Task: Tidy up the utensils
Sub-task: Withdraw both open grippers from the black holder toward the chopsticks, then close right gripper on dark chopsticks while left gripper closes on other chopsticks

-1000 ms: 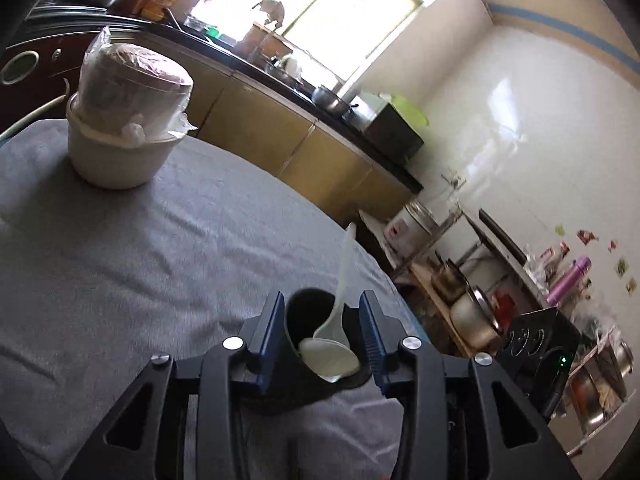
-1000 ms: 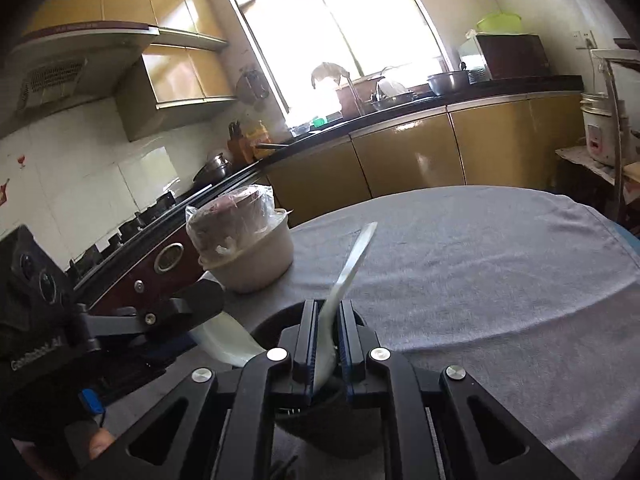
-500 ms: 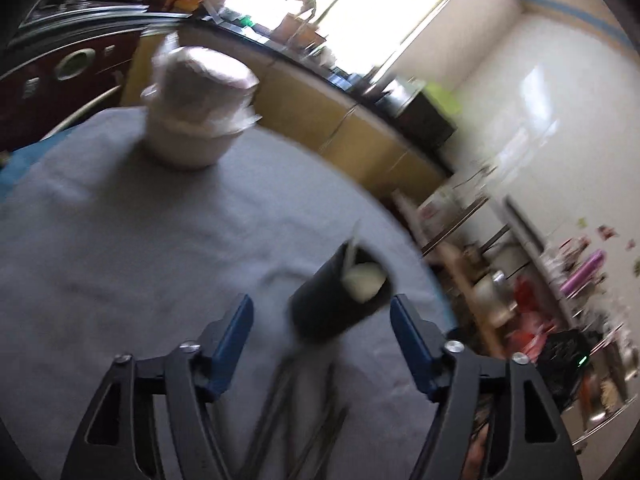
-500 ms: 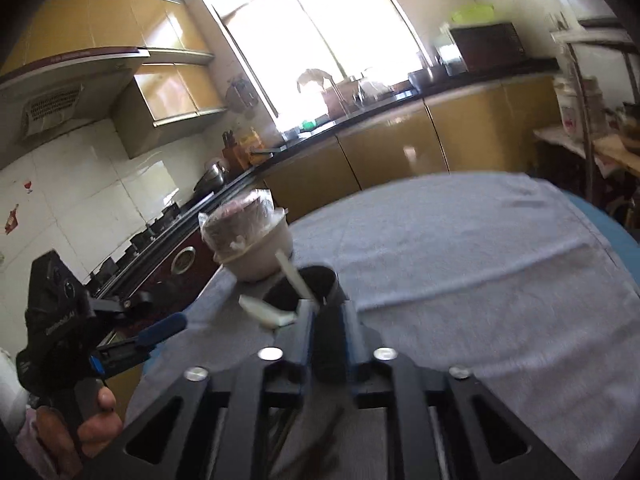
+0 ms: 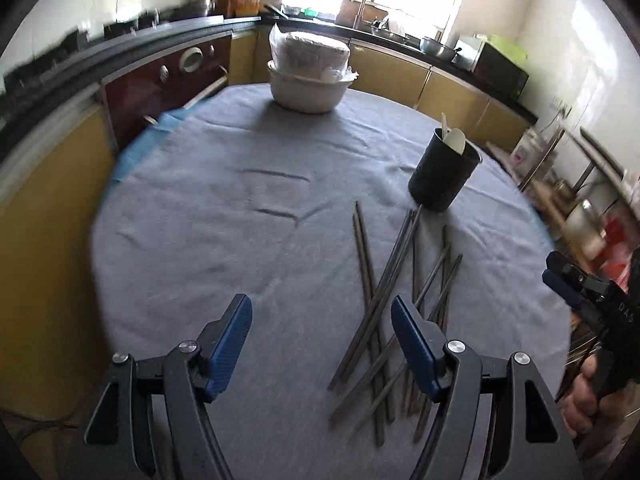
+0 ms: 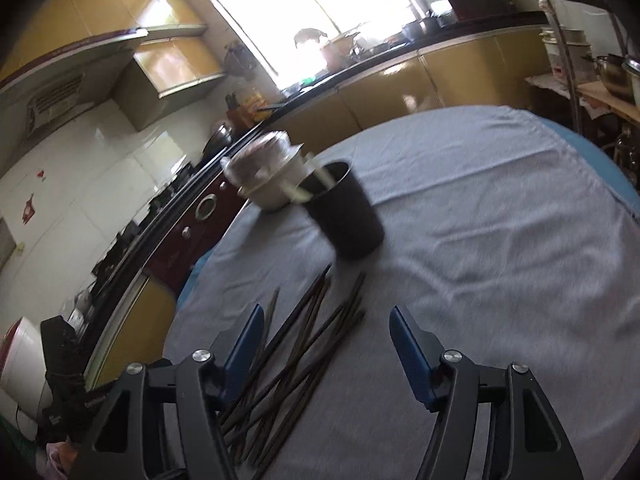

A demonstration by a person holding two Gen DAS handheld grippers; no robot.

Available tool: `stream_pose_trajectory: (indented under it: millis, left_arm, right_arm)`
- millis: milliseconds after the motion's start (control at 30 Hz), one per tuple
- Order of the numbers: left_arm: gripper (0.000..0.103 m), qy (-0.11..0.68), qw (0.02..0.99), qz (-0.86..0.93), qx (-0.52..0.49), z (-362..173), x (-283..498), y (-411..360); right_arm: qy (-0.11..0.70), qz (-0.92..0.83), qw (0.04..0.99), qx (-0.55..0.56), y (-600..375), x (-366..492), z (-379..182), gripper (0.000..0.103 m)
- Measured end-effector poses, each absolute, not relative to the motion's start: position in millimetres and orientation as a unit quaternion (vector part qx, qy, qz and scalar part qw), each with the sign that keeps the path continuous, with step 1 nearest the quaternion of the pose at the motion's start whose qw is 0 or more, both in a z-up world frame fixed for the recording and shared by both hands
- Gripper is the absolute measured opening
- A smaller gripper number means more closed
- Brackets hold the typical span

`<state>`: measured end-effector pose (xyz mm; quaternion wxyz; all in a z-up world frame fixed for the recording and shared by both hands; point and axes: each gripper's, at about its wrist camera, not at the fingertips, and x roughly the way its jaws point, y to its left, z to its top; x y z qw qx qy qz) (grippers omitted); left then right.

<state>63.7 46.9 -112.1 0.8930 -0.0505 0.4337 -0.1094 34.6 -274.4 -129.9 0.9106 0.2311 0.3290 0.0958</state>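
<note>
1. Your left gripper (image 5: 320, 344) stands with its jaws apart and nothing between them, above bare tablecloth (image 5: 192, 232). The right gripper (image 6: 326, 344) has just been opening; its jaws are apart too, with only the near ends of some chopsticks (image 6: 304, 340) below the left finger.
2. The chopsticks lie loose and crossed in a heap on the cloth, just in front of the black holder (image 5: 444, 172). The holder stands upright with a white spoon (image 5: 456, 140) inside it.
3. Risk: the sticks overlap. If you close on one, you may lift or drag its neighbours, and a partial grip could let them slide out.
4. Risk: the holder looks light and narrow. A stick pushed in at an angle may tip it.
5. Risk: the covered white bowl (image 5: 308, 76) sits well beyond; it is unlikely to interfere.
</note>
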Motion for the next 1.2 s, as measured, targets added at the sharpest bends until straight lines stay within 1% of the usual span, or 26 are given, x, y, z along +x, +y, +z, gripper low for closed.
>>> stream_pose_trajectory:
  millis: [200, 333, 500, 700, 1200]
  left_arm:
    - [0.073, 0.418, 0.907, -0.045, -0.032, -90.9, 45.6, 52.6]
    - [0.074, 0.375, 0.927, -0.007, -0.003, -74.5, 33.5, 56.5]
    - [0.074, 0.348, 0.937, 0.008, 0.035, -63.1, 28.0, 49.5]
    - [0.076, 0.345, 0.937, 0.005, 0.050, -60.4, 26.4, 41.2]
    - [0.076, 0.368, 0.926, -0.005, 0.079, -77.0, 33.3, 24.2]
  right_arm:
    - [0.343, 0.099, 0.912, 0.201, -249.1, 13.9, -126.3, 0.068]
    - [0.349, 0.093, 0.914, 0.184, -243.0, 5.5, -122.8, 0.068]
    - [0.350, 0.088, 0.915, 0.180, -242.6, -0.3, -119.3, 0.068]
    - [0.354, 0.088, 0.912, 0.186, -243.9, 1.3, -120.7, 0.068]
    - [0.366, 0.081, 0.906, 0.195, -246.5, 5.9, -132.1, 0.068]
